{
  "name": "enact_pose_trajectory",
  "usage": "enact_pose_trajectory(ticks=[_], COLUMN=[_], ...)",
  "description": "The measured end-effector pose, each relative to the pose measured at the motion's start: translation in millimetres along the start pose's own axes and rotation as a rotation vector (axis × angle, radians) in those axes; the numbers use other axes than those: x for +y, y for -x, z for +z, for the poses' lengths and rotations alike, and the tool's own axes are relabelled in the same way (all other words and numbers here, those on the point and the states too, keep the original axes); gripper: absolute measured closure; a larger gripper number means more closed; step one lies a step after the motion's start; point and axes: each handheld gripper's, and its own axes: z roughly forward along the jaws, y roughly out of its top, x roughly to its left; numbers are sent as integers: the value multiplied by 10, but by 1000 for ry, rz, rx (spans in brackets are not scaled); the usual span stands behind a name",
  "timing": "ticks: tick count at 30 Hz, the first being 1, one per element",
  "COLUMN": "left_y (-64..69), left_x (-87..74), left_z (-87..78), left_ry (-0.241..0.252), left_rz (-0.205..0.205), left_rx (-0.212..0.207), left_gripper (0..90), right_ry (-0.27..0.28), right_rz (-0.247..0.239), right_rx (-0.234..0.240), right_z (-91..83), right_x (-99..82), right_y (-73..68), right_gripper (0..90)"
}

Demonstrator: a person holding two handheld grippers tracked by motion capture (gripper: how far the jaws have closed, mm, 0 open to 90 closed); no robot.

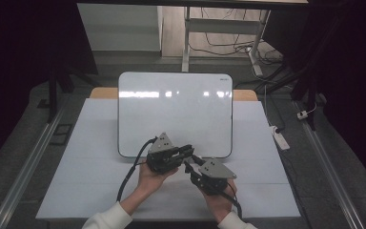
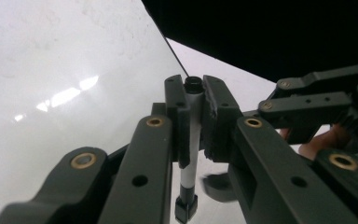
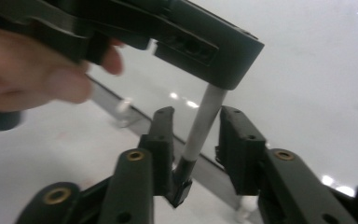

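Observation:
A white marker (image 2: 192,135) with black ends stands clamped between the pads of my left gripper (image 2: 195,93), which is shut on its barrel. In the high view the left gripper (image 1: 189,150) sits at the near edge of the whiteboard (image 1: 171,109), pointing right. My right gripper (image 1: 191,165) meets it from the lower right. In the right gripper view the marker (image 3: 204,123) hangs down from the left gripper's body (image 3: 191,42) into the gap of my right gripper (image 3: 198,114). Those jaws stand apart, the black lower end (image 3: 179,189) lying close against the left jaw, the right pad clear of it.
The whiteboard lies on a white table top (image 1: 90,167) with bare surface to its left and right. A power strip (image 1: 280,138) lies on the floor to the right, and a desk frame (image 1: 187,38) with cables stands beyond the table.

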Motion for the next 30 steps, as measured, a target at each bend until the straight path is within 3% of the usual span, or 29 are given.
enact_pose_trajectory(ticks=[3,9,14,16,20,24,26,30], left_y=[24,23,-5,-39,-133,-233,-295,-409], left_x=[8,11,36,35,-43,-244,-385,-647], left_z=[1,0,-123,-257,-552,-846,-1006,-1282], left_ry=[9,27,60,61,41,-74,-120,-149], left_rz=[2,-29,-32,-16,-15,11,-9,-91], left_rx=[15,-7,-8,14,54,109,140,177], left_gripper=[812,796,589,528,462,395,364,346], right_ry=[0,4,9,24,61,41,16,-22], right_rz=[20,44,53,68,135,132,139,174], right_rx=[-21,-21,-13,-27,-65,-109,-125,-147], right_z=[28,-1,-17,-48,-106,-51,7,120], right_x=[15,29,66,133,375,668,787,961], right_y=[21,114,175,287,646,969,1125,1386], right_gripper=[752,806,807,807,807,806,806,806])
